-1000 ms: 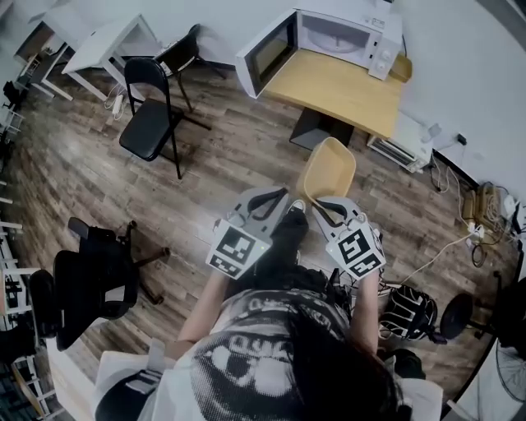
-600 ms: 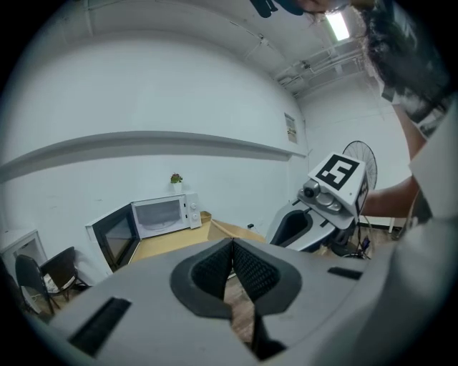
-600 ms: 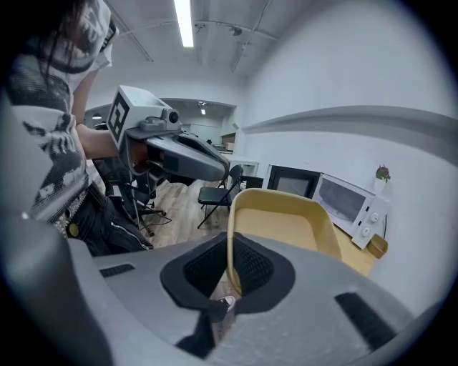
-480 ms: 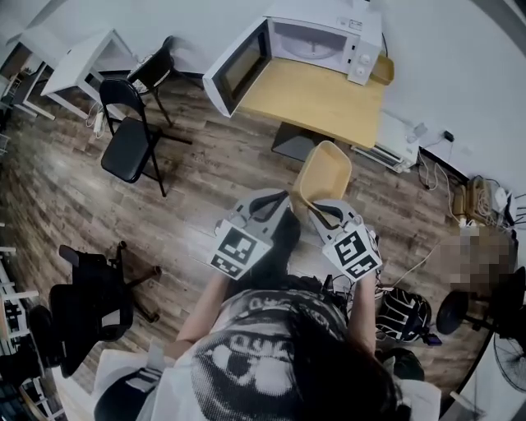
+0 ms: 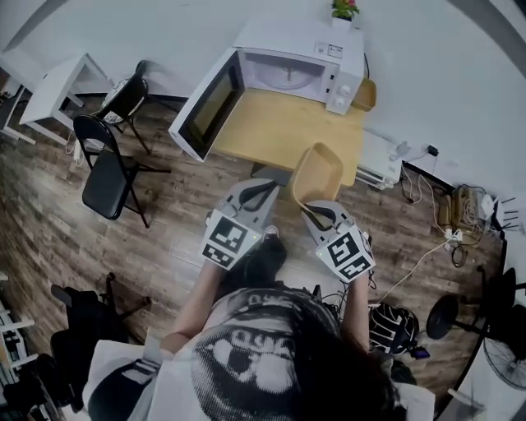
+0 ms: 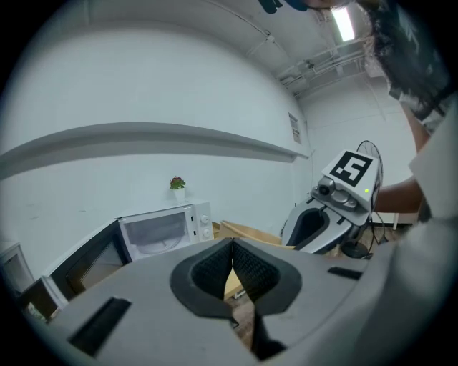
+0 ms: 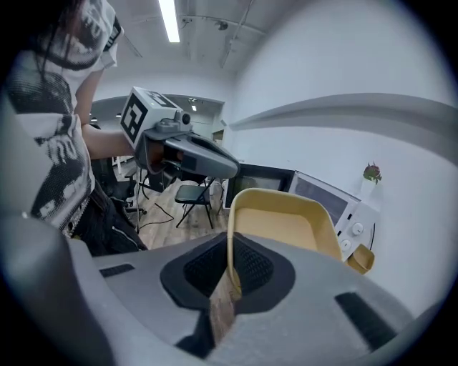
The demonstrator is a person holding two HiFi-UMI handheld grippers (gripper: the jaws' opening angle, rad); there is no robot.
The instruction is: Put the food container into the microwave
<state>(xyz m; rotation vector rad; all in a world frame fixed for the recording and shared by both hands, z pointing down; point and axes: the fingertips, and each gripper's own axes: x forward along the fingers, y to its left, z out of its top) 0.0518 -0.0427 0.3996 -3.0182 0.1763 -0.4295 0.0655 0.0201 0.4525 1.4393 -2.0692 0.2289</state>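
A yellow food container [image 5: 319, 174] is held up in the air just short of the wooden table [image 5: 279, 136], with my right gripper [image 5: 312, 210] shut on its near rim. In the right gripper view the container [image 7: 283, 225] tilts up from the closed jaws of that gripper [image 7: 230, 268]. The white microwave [image 5: 288, 70] stands at the table's back, its door [image 5: 205, 107] swung wide open to the left and its cavity showing. My left gripper [image 5: 261, 191] floats beside the container, shut on nothing [image 6: 232, 261]. The microwave [image 6: 161, 232] lies ahead of it.
A small yellow bowl [image 5: 364, 94] sits right of the microwave and a potted plant [image 5: 343, 10] on top. Two black folding chairs [image 5: 111, 168] and a white desk [image 5: 53, 82] stand left. A white appliance [image 5: 378, 160] and cables [image 5: 460, 205] lie right of the table.
The person has walked closer to the table: the microwave and table now sit nearer and more central in the head view. Both grippers keep their pose, the container still held.
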